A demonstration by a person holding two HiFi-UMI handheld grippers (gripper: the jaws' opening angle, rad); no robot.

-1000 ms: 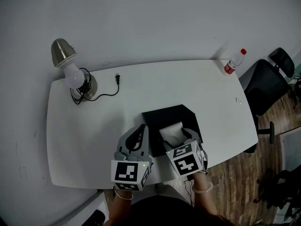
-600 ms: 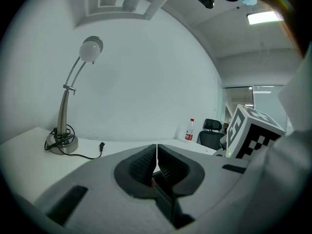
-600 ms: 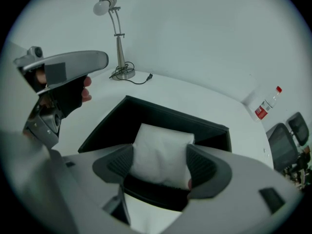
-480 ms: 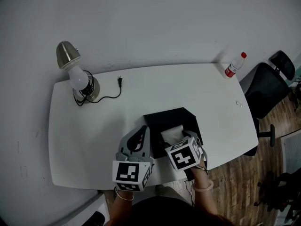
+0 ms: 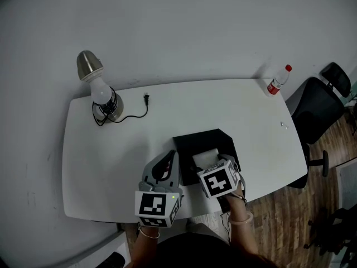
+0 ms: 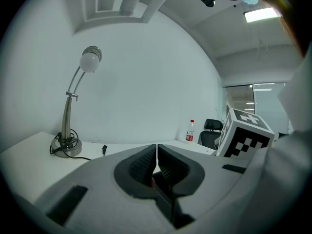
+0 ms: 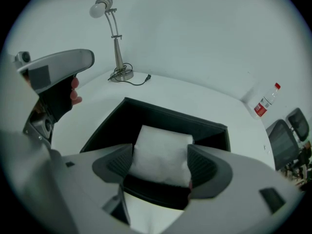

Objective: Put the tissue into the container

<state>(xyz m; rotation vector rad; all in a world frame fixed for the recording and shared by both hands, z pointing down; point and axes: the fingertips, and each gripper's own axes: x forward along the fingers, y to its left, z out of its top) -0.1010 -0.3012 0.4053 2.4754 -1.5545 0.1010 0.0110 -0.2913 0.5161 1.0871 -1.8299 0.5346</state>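
Head view: on the white worktop point(image 5: 111, 166), near its front edge, stands a black container point(image 5: 203, 140). The left tool point(image 5: 168, 159) sits just beside its left wall. The right tool point(image 5: 215, 162) is over it, with the white tissue point(image 5: 205, 157) showing.

Left gripper view: the jaws are pressed together with nothing between them. A lamp point(image 6: 71, 96) stands well beyond.

Right gripper view: the jaws clamp the tissue from both sides, over the container's open top.
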